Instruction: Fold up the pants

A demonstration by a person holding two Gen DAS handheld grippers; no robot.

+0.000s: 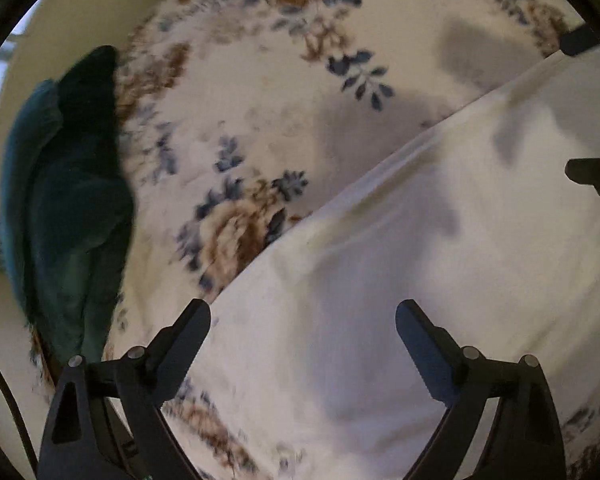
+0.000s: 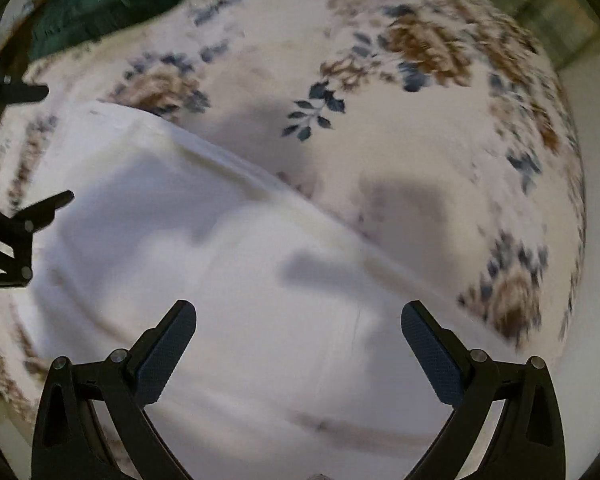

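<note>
The white pants (image 1: 440,260) lie flat on a floral bedspread (image 1: 260,60), with one long straight edge running diagonally. My left gripper (image 1: 303,312) hangs over the cloth, open, with nothing between its fingers. My right gripper (image 2: 299,312) is also open above the pants (image 2: 180,220), pointing down at them, jaws empty. Each gripper shows at the edge of the other's view: the right gripper (image 1: 570,108) at the right margin, the left gripper (image 2: 58,144) at the left margin. Both pictures are blurred.
A dark teal cloth (image 1: 72,200) lies bunched at the bedspread's edge, seen at top left in the right wrist view (image 2: 100,0). The floral bedspread (image 2: 420,140) stretches beyond the pants. A pale floor and a wall lie past the bed.
</note>
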